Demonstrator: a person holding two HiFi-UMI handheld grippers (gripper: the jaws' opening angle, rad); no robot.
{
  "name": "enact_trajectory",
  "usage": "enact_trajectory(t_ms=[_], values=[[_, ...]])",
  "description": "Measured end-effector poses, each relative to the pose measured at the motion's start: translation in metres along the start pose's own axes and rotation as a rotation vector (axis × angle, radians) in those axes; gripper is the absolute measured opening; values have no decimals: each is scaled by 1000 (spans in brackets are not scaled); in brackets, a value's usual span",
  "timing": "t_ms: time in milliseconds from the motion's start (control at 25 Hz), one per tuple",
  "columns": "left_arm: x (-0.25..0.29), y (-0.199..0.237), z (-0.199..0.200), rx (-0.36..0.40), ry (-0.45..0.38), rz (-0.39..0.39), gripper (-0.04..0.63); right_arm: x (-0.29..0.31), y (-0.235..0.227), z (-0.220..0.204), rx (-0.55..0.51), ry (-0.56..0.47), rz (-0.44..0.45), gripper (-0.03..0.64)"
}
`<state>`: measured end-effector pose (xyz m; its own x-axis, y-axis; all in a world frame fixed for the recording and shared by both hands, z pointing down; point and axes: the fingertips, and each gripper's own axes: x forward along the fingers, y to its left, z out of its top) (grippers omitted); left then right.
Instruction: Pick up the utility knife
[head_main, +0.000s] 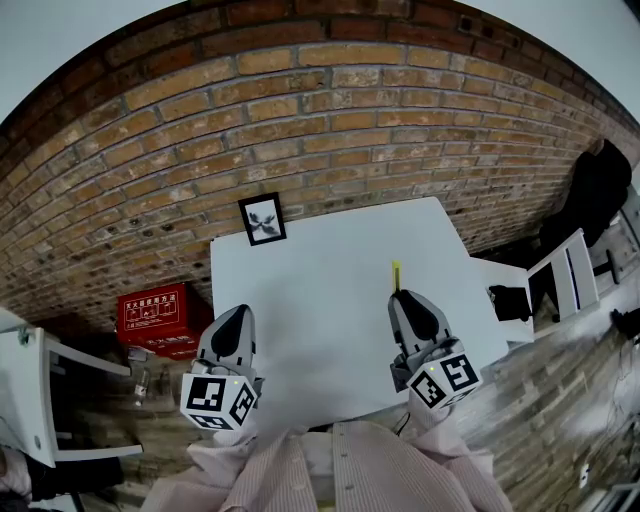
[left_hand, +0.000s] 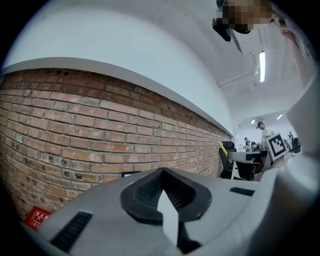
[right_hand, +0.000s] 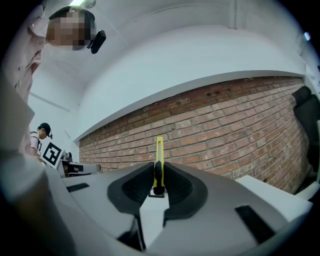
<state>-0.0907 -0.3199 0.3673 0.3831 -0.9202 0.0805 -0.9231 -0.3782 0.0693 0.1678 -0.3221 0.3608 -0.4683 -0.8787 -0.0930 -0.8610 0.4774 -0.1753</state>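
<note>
Grips the utility knife (right_hand: 159, 152) in the right gripper (head_main: 399, 294), jaws closed on its dark rear end, with the yellow body running straight out ahead past the tips. Appears to carry it clear of the white table (head_main: 320, 300) below the jaws, so counts the pickup as essentially done. Leaves, at most, raising it further and guarding the thin handle against slipping between the pads. Holds the left gripper (head_main: 237, 313) alongside, jaws shut on nothing and taking no part in the hold. Faces a brick wall (head_main: 300, 110) well ahead of both pairs of jaws, with a small framed picture (head_main: 262, 219) against it beyond the table's far edge. Shows a red box (head_main: 153, 316) out to the left of the left jaws and a white chair (head_main: 563, 275) off to the right of the right jaws. Finds nothing close ahead of the knife to block it.
</note>
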Motion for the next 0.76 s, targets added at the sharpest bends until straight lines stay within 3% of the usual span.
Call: enact_trajectory(t_ms=[760], values=[[4, 2, -12, -11, 38, 26, -6, -2, -13, -12, -6, 28, -29, 63]])
